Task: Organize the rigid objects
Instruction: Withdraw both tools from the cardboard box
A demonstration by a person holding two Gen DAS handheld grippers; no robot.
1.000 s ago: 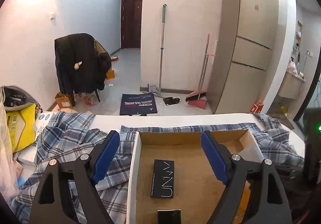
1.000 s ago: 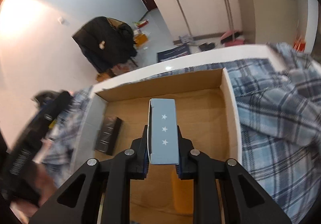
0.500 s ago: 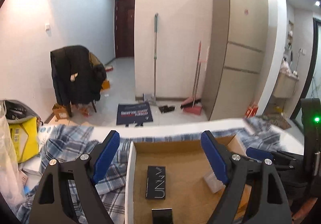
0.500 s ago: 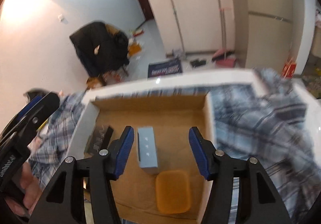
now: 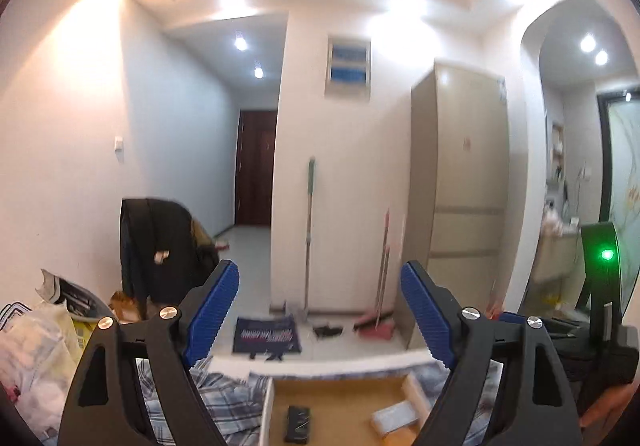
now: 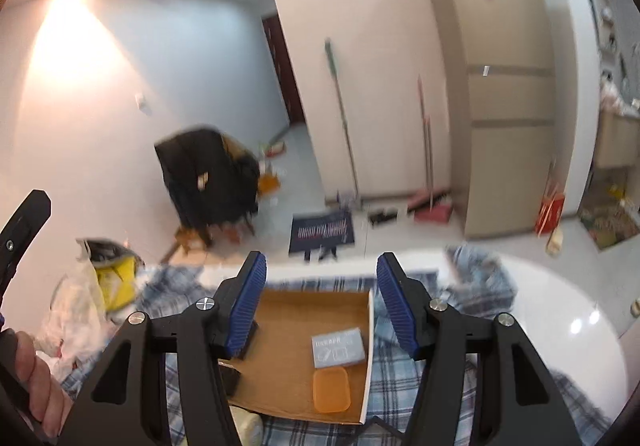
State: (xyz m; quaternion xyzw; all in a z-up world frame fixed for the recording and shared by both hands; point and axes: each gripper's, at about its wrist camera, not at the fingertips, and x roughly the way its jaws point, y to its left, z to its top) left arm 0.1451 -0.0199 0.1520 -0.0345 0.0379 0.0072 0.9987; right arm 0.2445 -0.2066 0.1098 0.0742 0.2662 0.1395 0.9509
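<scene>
Cardboard tray (image 6: 280,310) holds grey box (image 6: 338,347) beneath the right tool (image 6: 319,304).

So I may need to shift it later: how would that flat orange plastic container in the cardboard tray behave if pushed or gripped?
The flat orange plastic container lies low with rounded corners, so it would probably slide across the cardboard tray rather than tip or roll. It looks thin and translucent, so likely light. The smooth plastic might slip between pads unless gripped across its narrow sides.
</scene>
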